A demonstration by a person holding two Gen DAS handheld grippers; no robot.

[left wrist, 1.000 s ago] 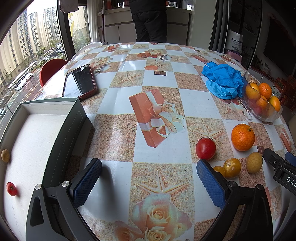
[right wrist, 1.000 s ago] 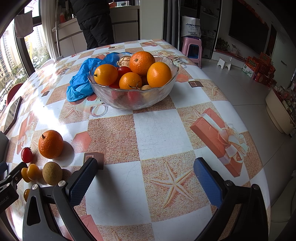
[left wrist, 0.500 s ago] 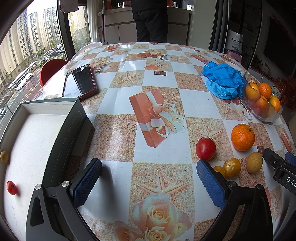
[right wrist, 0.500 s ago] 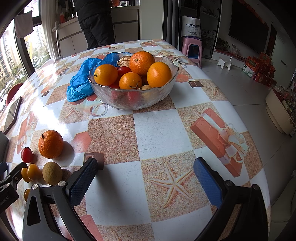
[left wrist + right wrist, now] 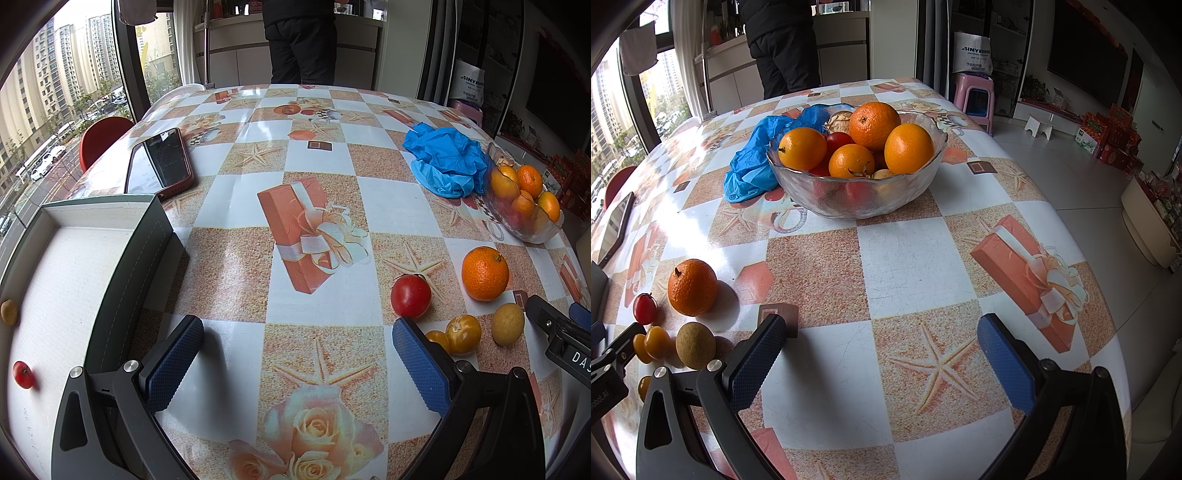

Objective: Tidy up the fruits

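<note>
Loose fruit lies on the table: an orange (image 5: pixel 485 273), a red tomato (image 5: pixel 410 296), a yellow tomato (image 5: pixel 463 334) and a brown longan (image 5: pixel 508 324). The orange also shows in the right wrist view (image 5: pixel 692 287), with the longan (image 5: pixel 695 345) near it. A glass bowl (image 5: pixel 857 195) holds several oranges and tomatoes. A grey-walled tray (image 5: pixel 125 266) at the left holds a small red fruit (image 5: pixel 23 374) and a brown one (image 5: pixel 8 312). My left gripper (image 5: pixel 295 362) is open and empty, just left of the loose fruit. My right gripper (image 5: pixel 881 360) is open and empty, in front of the bowl.
A phone in a red case (image 5: pixel 164 162) lies beyond the tray. A crumpled blue plastic bag (image 5: pixel 447 164) sits beside the bowl. A person in dark clothes (image 5: pixel 301 40) stands past the far table edge. A red chair (image 5: pixel 101 138) is at the left.
</note>
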